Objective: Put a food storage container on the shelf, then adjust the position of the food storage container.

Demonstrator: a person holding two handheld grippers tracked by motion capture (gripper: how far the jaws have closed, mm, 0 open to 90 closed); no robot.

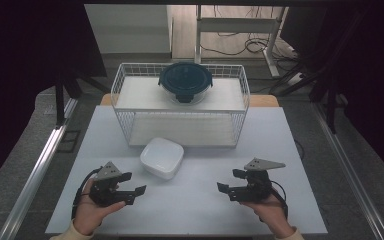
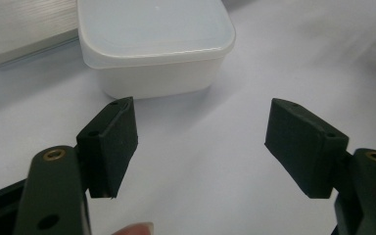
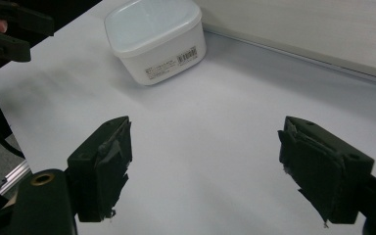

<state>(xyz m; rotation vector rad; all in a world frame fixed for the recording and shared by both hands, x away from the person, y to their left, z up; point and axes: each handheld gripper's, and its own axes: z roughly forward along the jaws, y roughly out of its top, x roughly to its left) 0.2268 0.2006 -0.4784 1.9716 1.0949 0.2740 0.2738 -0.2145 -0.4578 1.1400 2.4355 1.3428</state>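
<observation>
Where grey floor surrounds it, white table (image 1: 205,200) bears wire rack (image 1: 180,107).

Black two-jaw left gripper (image 1: 132,183), grey triangular top plates, trailing black cables, pale cuffs

A white, square, rounded-corner plastic container (image 1: 162,157) with its translucent lid on sits upright on my white table, just before the wire rack, between my hands.

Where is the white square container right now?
In the high view the white container sits on the table just in front of the wire rack, left of centre, nearer the left gripper.
</observation>
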